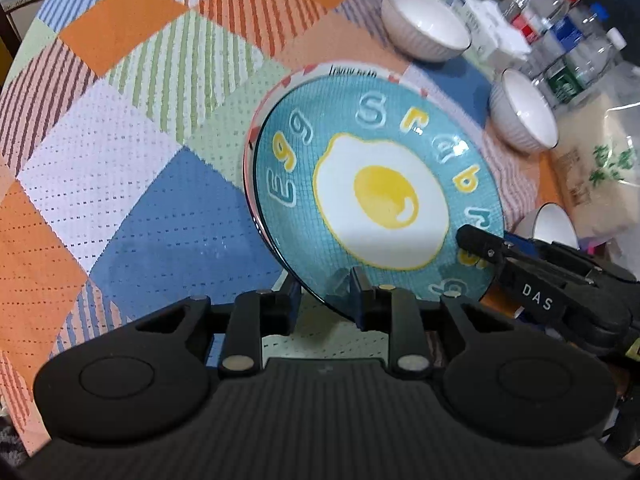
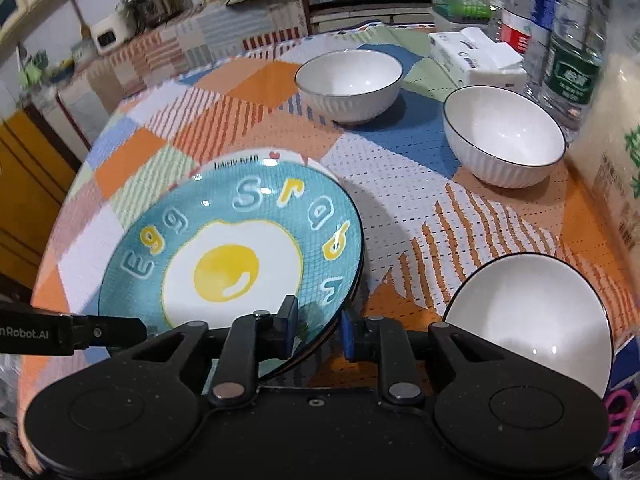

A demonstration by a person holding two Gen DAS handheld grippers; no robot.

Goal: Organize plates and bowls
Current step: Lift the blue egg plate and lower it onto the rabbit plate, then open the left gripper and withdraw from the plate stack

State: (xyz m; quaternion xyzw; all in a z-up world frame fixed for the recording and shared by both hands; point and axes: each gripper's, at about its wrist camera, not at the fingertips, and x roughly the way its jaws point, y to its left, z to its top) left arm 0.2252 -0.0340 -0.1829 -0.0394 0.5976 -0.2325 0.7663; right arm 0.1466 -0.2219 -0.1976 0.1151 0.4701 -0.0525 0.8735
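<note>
Teal plate [image 1: 372, 200] rim between both grippers' fingers [image 2: 286, 320] (slightly parted).

Patchwork-clothed table [image 2: 400, 216] bearing 2 plates, 3 white bowls, bottles

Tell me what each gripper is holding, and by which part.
Nothing looks gripped. The near rim of the egg plate lies between the jaws of the left gripper and the right gripper, but gaps show beside it.

Egg plate [image 1: 372, 200] atop another plate [image 1: 344, 74]; three white bowls [image 2: 350, 84] nearby.
</note>
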